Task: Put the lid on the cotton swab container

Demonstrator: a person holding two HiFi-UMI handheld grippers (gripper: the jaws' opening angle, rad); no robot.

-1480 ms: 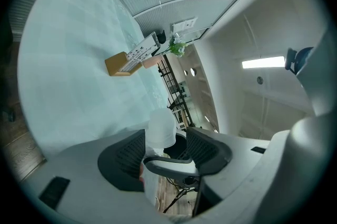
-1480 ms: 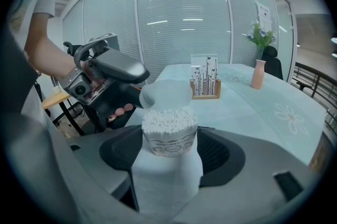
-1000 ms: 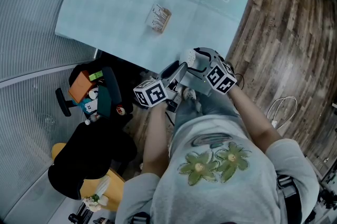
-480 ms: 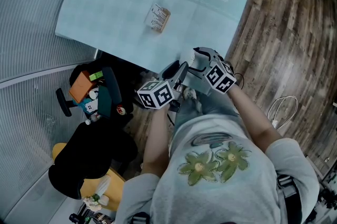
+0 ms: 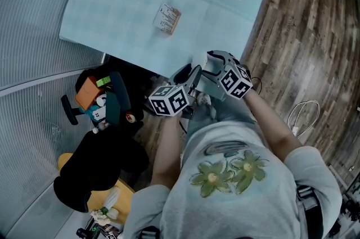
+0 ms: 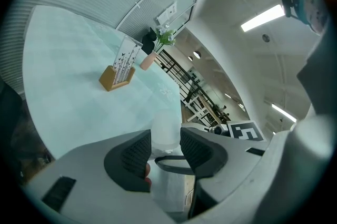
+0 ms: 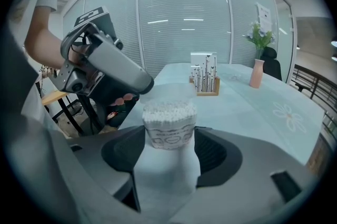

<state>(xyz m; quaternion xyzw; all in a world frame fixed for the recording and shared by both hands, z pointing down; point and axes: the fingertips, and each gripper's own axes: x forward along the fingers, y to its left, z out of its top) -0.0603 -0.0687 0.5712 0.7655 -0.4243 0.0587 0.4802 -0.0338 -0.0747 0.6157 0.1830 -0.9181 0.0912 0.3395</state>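
- Right gripper view: the right gripper's [image 7: 169, 157] jaws, just closing slightly, clamp the cotton swab container [image 7: 168, 130] at lower centre.
- Left gripper view: the left gripper's [image 6: 164, 150] jaws, lately narrowed, pinch the translucent lid [image 6: 166, 130] at lower centre.
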